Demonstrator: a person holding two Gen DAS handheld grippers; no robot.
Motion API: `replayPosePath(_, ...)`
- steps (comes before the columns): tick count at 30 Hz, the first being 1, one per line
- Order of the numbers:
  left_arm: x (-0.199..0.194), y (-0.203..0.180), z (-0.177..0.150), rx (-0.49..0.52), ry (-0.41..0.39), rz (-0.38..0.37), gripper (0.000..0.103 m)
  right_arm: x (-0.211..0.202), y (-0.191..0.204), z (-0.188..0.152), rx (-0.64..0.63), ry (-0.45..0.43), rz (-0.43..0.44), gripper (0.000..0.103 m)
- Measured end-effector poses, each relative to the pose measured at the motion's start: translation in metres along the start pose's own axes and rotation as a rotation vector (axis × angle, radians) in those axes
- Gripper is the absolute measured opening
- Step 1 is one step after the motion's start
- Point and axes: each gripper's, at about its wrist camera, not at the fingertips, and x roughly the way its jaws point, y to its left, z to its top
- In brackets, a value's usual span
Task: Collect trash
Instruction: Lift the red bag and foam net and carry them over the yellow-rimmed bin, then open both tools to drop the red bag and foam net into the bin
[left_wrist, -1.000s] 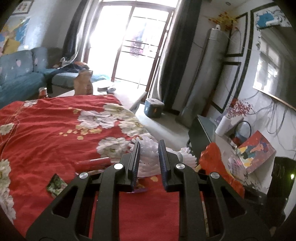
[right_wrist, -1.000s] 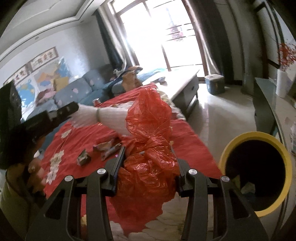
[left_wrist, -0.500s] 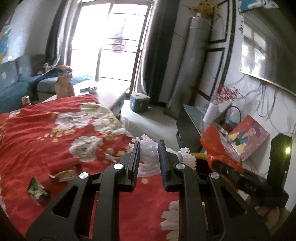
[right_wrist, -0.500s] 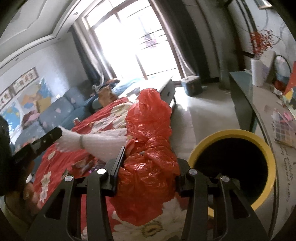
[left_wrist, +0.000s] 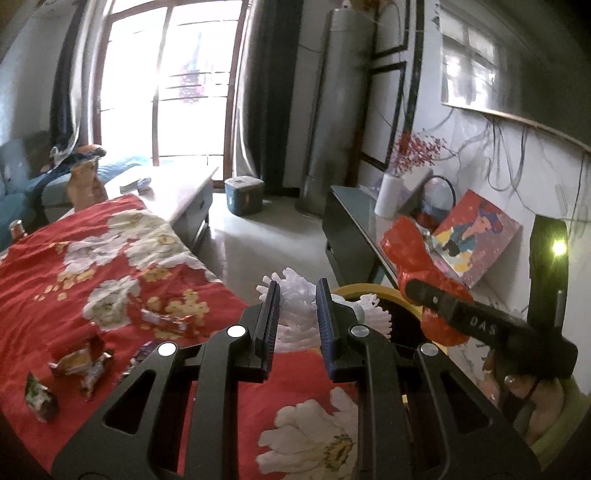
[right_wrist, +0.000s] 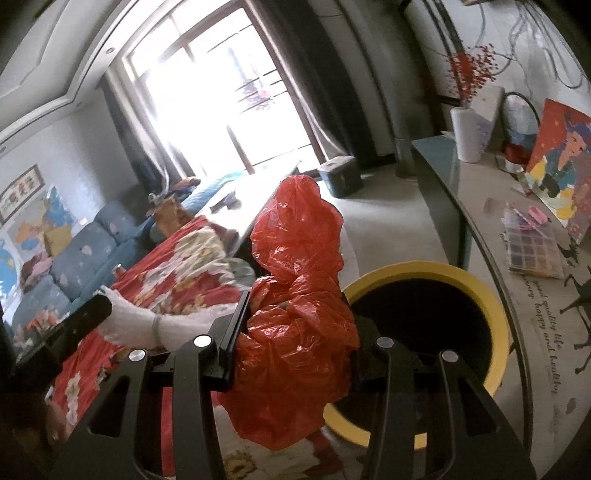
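Note:
My left gripper (left_wrist: 298, 292) is shut on a white frilly foam net (left_wrist: 295, 325), held over the right edge of the red floral cloth (left_wrist: 122, 258). My right gripper (right_wrist: 295, 300) is shut on a crumpled red plastic bag (right_wrist: 295, 258), which hides its right finger. Just beyond and to the right of the bag stands a yellow-rimmed bin (right_wrist: 480, 291) with a dark inside. In the left wrist view the bin's rim (left_wrist: 369, 288) shows behind the net, with the right gripper (left_wrist: 413, 290) and red bag (left_wrist: 410, 247) above it. Several candy wrappers (left_wrist: 81, 365) lie on the cloth.
A dark glass-topped console (right_wrist: 480, 192) runs along the right wall with a white vase (right_wrist: 469, 136), a painting (right_wrist: 561, 158) and a paint palette (right_wrist: 532, 254). A blue box (left_wrist: 243, 195) sits on the floor by the window. A low table (left_wrist: 177, 192) and sofa (right_wrist: 88, 251) lie beyond the cloth.
Both grippers have swung right, away from the cloth's middle and toward the bin. The bin's rim has come into the left wrist view and sits closer in the right one. Both grips are unchanged.

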Motion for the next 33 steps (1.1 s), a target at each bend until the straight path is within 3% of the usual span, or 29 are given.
replayPosePath(12, 0.033, -0.035, -0.005, 0.068, 0.046, -0.026, 0.015, 0.004, -0.053, 0.004, 0.075, -0.001, -0.081, 0.042)
replayPosePath(33, 0.101, -0.076, -0.042, 0.142, 0.192, -0.076, 0.015, 0.038, -0.122, -0.018, 0.197, 0.107, -0.151, 0.044)
